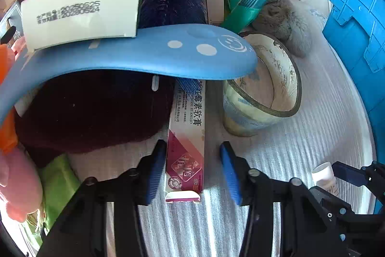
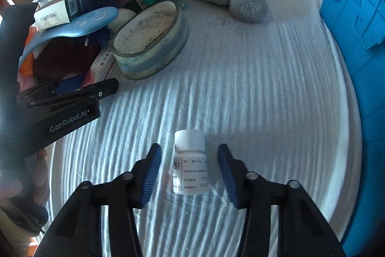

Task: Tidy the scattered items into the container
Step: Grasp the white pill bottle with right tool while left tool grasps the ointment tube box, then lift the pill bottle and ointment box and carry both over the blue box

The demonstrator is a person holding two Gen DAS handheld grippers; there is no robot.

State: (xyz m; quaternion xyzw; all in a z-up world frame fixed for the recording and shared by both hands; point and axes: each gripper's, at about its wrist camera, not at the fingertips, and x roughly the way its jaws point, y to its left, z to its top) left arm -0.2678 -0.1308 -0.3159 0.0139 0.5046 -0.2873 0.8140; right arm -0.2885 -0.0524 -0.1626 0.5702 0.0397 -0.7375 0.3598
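Scattered items wait: our left tongs (image 1: 192, 170) straddle the ointment box (image 1: 186, 146), right tongs (image 2: 190, 169) the pill bottle (image 2: 190, 164), both open; next we squeeze.

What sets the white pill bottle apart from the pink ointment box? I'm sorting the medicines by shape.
The white pill bottle is a round plastic container with a screw cap; the pink ointment box is a long, flat cardboard carton. The bottle lies alone on open cloth, while the box's far end is tucked under the blue curved piece. The bottle sits between the right gripper fingers, the box between the left gripper fingers. Neither is clamped.
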